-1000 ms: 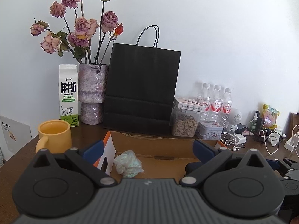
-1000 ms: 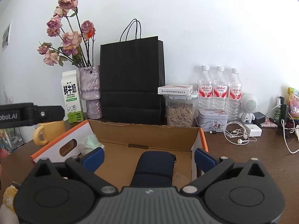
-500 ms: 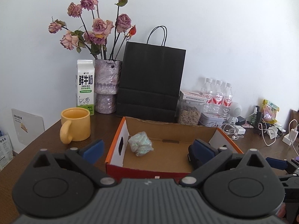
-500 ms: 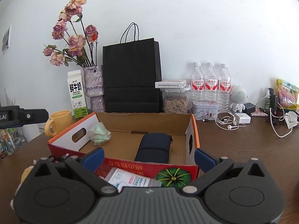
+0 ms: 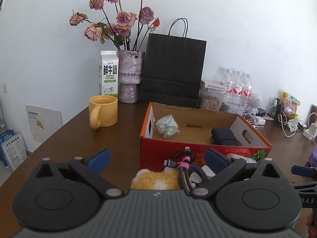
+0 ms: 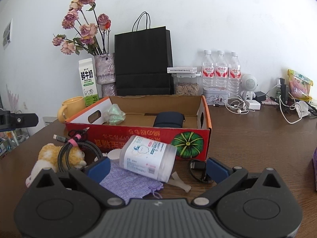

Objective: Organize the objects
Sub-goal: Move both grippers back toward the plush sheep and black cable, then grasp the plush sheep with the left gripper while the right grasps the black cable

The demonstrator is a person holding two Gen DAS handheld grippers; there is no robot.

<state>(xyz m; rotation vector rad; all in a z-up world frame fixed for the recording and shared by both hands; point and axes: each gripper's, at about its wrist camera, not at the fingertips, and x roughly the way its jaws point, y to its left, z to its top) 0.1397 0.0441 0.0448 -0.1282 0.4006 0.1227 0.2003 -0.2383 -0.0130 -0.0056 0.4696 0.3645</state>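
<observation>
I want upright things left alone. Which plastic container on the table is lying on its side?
The white-labelled clear jar in front of the red box, lying partly on the purple pouch. The three water bottles and the seed jar stand upright by the wall.

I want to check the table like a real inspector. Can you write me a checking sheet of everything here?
Surface: brown wooden table, crowded.
Job's things: cardboard box holds a crumpled bag and dark pouch. Outside, in front: plastic jar on its side, purple cloth pouch, plush toy.
Clutter: yellow mug, milk carton, flower vase, black paper bag, three water bottles, seed jar.
Grippers: left tool open, empty; right tool open, empty.
Cables: braided cable lying on the plush toy; earphones; short black cable.
Surroundings: white wall.
</observation>
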